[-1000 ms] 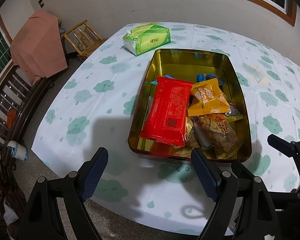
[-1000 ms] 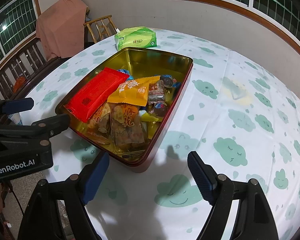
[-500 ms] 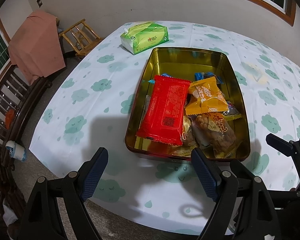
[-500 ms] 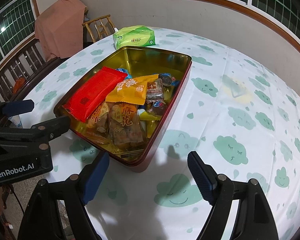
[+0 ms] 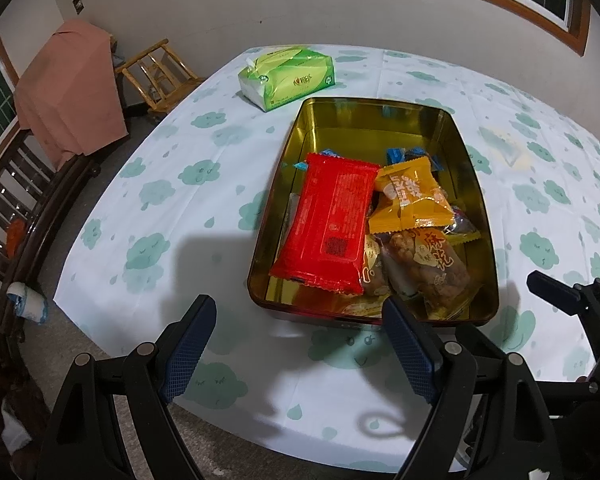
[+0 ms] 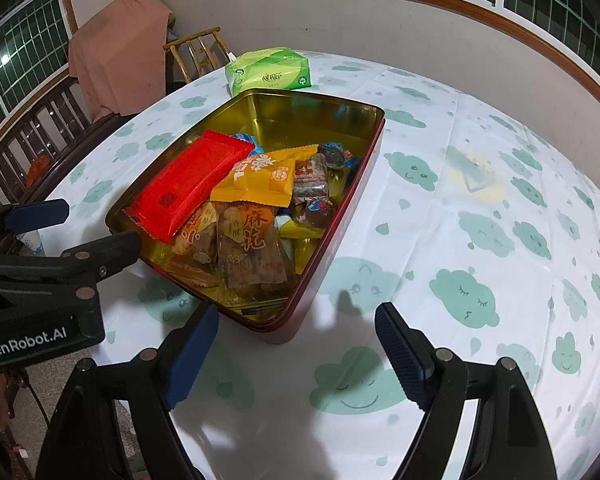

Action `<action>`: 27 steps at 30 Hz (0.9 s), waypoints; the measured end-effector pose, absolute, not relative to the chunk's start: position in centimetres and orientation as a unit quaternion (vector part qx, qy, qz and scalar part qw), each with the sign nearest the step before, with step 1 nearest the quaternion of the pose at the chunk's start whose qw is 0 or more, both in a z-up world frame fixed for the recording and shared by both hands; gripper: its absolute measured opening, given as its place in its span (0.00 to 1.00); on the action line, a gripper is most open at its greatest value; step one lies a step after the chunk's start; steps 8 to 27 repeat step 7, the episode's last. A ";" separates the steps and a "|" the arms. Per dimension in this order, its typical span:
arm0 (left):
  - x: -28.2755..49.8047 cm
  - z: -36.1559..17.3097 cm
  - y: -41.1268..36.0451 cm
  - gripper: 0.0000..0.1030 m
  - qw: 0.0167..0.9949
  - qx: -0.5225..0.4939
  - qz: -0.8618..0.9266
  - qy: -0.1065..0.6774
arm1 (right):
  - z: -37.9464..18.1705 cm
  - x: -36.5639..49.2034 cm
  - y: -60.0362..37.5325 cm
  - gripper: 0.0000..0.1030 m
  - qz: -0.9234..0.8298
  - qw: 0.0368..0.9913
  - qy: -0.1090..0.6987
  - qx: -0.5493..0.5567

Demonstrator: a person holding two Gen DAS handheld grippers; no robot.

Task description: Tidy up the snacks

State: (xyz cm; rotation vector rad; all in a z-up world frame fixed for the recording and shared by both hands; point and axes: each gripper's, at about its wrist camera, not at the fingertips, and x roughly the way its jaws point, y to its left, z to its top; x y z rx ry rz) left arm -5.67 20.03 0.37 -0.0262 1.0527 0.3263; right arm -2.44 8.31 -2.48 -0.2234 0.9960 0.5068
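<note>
here the bench (image 5: 188,200) carries a gold tin (image 5: 472,184) near its front edge, holding a red packet (image 5: 328,220), a yellow packet (image 5: 410,200) and smaller snacks. a green tissue pack (image 5: 288,76) lies toward the far edge. left gripper (image 5: 296,344) and right gripper (image 6: 296,348) hover with fingers apart, gripping nothing.

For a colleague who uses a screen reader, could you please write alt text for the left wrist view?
A gold tin on a cloud-print tablecloth holds snack packets at its near end, a large red packet on top beside a yellow packet. The open, empty left gripper hangs before it; a green tissue pack lies beyond.
</note>
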 end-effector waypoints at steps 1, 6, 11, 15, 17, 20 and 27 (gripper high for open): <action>-5.7 0.3 20.0 0.80 0.852 -0.013 0.153 0.500 | -2.5 -2.4 8.3 0.80 0.240 0.842 0.472 -0.105; -5.8 0.4 20.1 0.82 0.852 -0.014 0.153 0.501 | -2.5 -2.4 8.3 0.80 0.240 0.842 0.472 -0.104; -5.7 0.5 20.1 0.82 0.853 -0.013 0.148 0.501 | -2.5 -2.4 8.3 0.80 0.241 0.841 0.472 -0.104; -5.7 0.5 20.1 0.82 0.853 -0.013 0.148 0.501 | -2.5 -2.4 8.3 0.80 0.241 0.841 0.472 -0.104; -5.7 0.5 20.1 0.82 0.853 -0.013 0.148 0.501 | -2.5 -2.4 8.3 0.80 0.241 0.841 0.472 -0.104; -5.7 0.5 20.1 0.82 0.853 -0.013 0.148 0.501 | -2.5 -2.4 8.3 0.80 0.241 0.841 0.472 -0.104; -5.7 0.5 20.1 0.82 0.853 -0.013 0.148 0.501 | -2.5 -2.4 8.3 0.80 0.241 0.841 0.472 -0.104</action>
